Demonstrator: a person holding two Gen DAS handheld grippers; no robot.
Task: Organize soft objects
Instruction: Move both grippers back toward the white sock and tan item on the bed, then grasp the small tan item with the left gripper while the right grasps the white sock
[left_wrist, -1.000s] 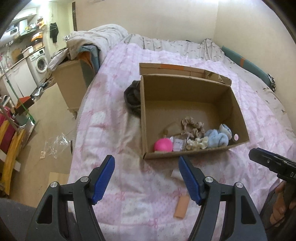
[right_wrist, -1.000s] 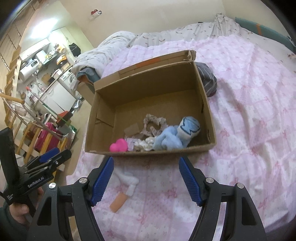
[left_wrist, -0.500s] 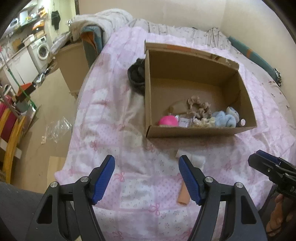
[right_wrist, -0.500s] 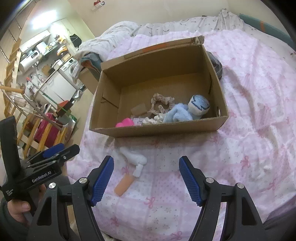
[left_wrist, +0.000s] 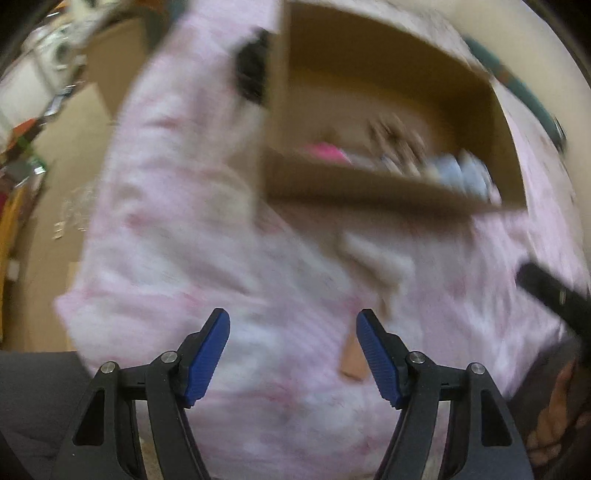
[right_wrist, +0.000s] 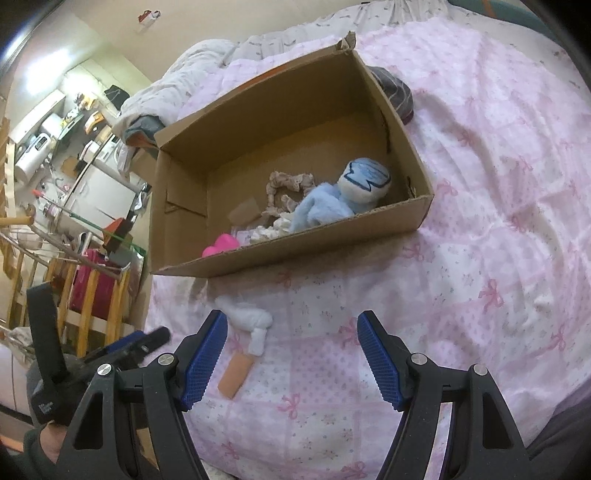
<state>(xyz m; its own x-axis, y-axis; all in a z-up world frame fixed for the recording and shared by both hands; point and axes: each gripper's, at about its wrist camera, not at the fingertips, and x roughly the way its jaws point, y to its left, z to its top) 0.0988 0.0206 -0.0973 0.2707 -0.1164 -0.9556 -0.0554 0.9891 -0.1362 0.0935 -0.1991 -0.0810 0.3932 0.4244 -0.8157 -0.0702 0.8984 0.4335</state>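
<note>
My left gripper (left_wrist: 291, 332) is unclenched with nothing in it, jaws just narrowing a little; my right gripper (right_wrist: 291, 332) gapes empty too. The crumpled white cloth bundle (right_wrist: 245, 317) and peach foam block (right_wrist: 235, 374) lie on the pink bow-print quilt (right_wrist: 480, 258), just outside the open cardboard box (right_wrist: 295, 251). Both look light and squashy; I'd pinch the bundle at its bulky middle.

Pink bow-print quilt (right_wrist: 480, 258), brown box (right_wrist: 295, 247), blue plush (right_wrist: 325, 206)

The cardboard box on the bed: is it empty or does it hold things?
Not empty. The cardboard box holds a blue plush toy, a beige scrunchie and a pink ball.
</note>
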